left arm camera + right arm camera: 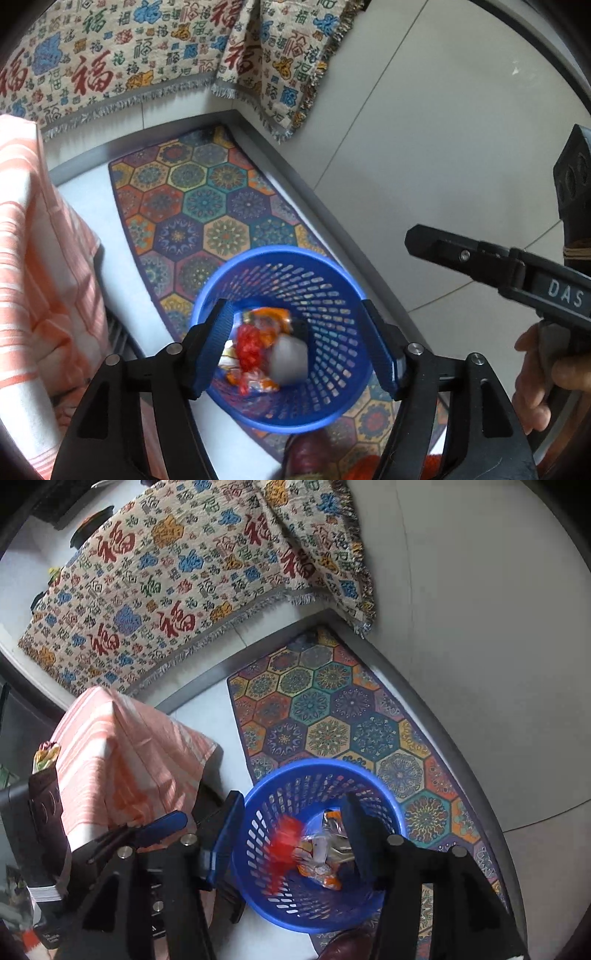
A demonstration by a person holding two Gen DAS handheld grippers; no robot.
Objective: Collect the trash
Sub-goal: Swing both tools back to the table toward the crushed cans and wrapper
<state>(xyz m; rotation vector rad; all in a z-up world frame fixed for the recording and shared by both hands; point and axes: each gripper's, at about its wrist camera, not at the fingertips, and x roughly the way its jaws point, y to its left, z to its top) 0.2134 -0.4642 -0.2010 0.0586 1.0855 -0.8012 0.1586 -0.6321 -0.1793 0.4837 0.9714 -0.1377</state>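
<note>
Jaws wide apart, both grippers empty, above blue basket (332,291) w/ trash (258,343)

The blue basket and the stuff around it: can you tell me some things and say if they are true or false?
1. The blue basket stands partly on a colourful hexagon rug. True.
2. The basket is empty. False: crumpled wrappers lie inside.
3. The left gripper has its jaws open. True.
4. The right gripper grips a wrapper. False: its jaws are open, holding nothing.
5. The basket is tipped on its side. False: it stands upright.
</note>
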